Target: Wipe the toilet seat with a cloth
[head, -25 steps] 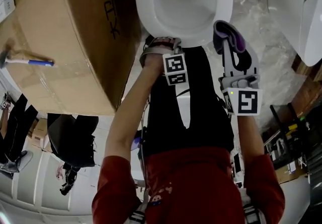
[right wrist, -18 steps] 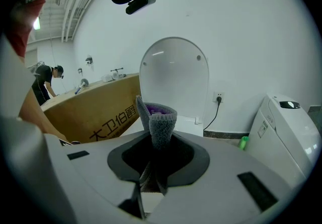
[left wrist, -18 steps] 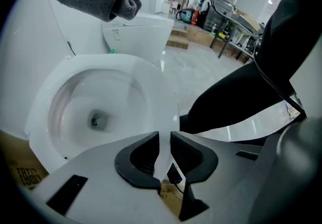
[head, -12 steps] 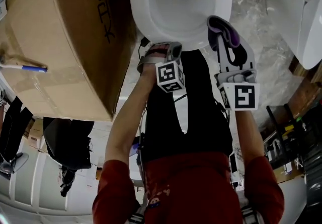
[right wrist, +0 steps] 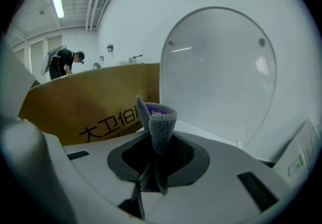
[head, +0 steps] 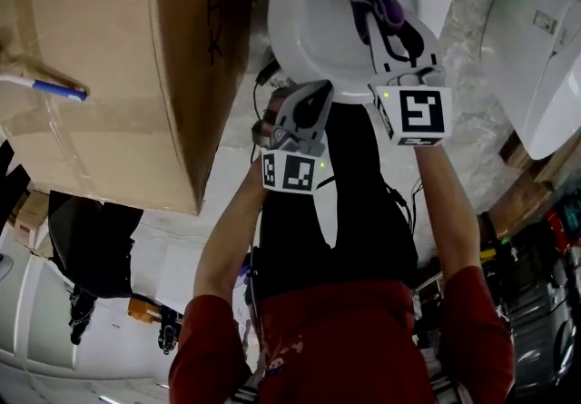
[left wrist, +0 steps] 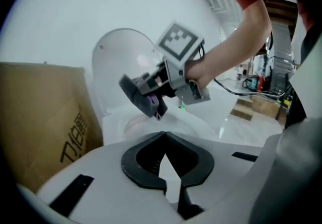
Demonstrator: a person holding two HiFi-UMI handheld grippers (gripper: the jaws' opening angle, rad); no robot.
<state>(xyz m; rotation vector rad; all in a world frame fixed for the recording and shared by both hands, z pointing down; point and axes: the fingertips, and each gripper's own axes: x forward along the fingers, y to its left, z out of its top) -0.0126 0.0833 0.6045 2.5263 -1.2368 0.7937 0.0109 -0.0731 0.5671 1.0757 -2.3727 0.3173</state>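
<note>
Head view shows your right gripper [head: 386, 34] reached out over the open toilet bowl [head: 304, 44], its tips toward the far side of the opening. Its jaws are clamped on the cloth [head: 388, 4], a grey knit piece with a purple inside. You cannot tell from here whether the cloth touches the porcelain.

In the right gripper view the cloth [right wrist: 158, 127] stands up from between the closed jaws of the right gripper [right wrist: 156, 162] as a folded cone. Beyond it the toilet lid [right wrist: 216, 72] is raised upright. The cardboard box [right wrist: 100, 102] lies to its left, and a person [right wrist: 63, 62] stands far off behind that.

Your left gripper [head: 309, 107] sits at the near edge of the bowl, to the left of the right one and apart from it. In the left gripper view the left gripper [left wrist: 163, 135] has its jaws together at the tips with nothing between them. Ahead of it there, the right gripper [left wrist: 151, 94] hangs over the bowl with the cloth [left wrist: 151, 101] at its end.

The cardboard box [head: 109, 57] stands just left of the toilet, touching or nearly touching it.
</note>
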